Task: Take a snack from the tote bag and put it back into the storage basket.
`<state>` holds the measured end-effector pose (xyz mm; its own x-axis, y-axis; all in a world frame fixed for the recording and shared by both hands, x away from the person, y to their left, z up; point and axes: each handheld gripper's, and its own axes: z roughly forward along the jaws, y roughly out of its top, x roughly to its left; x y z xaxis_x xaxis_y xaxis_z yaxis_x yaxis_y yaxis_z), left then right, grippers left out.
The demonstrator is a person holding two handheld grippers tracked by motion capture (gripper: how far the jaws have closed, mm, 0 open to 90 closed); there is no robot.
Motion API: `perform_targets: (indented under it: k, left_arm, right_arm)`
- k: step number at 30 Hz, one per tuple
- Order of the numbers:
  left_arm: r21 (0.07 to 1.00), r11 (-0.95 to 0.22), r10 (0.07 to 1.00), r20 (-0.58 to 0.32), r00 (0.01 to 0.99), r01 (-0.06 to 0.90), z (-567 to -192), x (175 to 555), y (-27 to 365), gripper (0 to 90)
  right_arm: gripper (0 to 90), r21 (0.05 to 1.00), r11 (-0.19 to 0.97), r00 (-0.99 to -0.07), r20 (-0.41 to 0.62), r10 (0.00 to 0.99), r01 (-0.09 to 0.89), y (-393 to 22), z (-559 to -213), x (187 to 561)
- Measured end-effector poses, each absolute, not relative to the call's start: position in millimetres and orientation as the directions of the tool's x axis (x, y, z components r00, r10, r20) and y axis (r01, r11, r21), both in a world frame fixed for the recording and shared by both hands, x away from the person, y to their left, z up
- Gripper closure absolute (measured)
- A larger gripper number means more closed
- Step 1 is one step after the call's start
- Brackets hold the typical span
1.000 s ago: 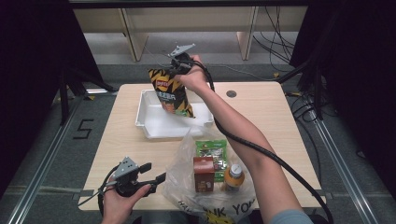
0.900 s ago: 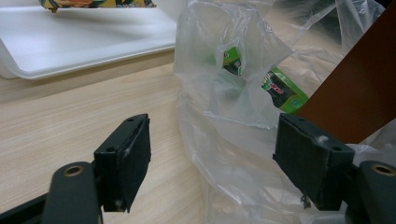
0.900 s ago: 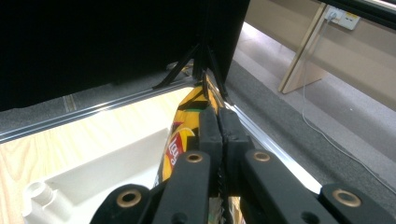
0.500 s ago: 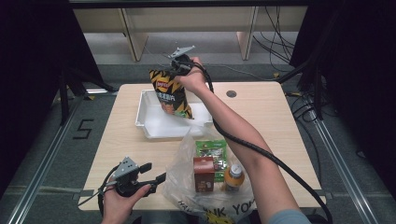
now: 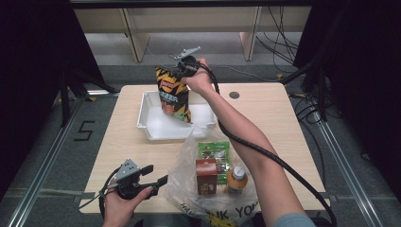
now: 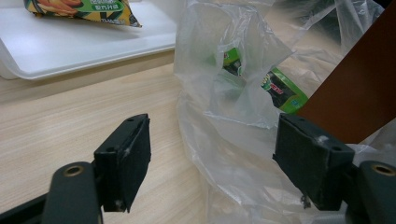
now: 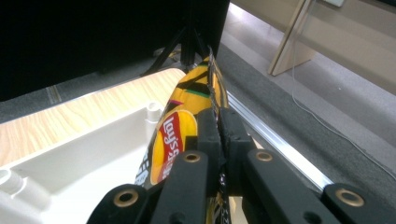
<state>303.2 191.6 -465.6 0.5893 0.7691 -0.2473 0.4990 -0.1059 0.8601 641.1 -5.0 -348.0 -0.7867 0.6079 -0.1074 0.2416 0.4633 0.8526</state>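
High view: the right tool [image 5: 182, 71] pinches the top seam of a chip bag [image 5: 173, 94], its lower end over the white tray [image 5: 156, 128] near the desk's far edge. Likely next: lower and release. Left tool [image 5: 153, 182] waits open, empty, near edge.

black hand-held gripper [image 5: 153, 181], brass screws, black cable [image 5: 265, 150]

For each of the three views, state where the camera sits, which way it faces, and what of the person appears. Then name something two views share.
High view: above the table, looking forward and down; both forearms, left gripper, right gripper.
Left gripper view: low, along open jaws toward plastic bag.
Right gripper view: along jaws shut on chip bag, over white tray.
Shared: chip bag, tray.
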Motion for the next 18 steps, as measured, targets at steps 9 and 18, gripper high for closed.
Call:
perform_targets:
  k: [9, 18]
  left_arm:
    - [0.859, -0.104, 0.770, -0.249, 0.587, 0.501, -465.5, 303.1, 191.7, 26.5]
    - [0.859, -0.107, 0.770, -0.247, 0.589, 0.500, -465.4, 302.8, 191.8, 26.5]
  right_arm:
    - [87.7, 0.844, 0.491, -0.779, -0.153, 0.608, 0.217, -8.2, -349.3, 645.6]
    - [85.8, 0.829, 0.513, -0.764, -0.179, 0.620, 0.222, -9.9, -349.8, 647.8]
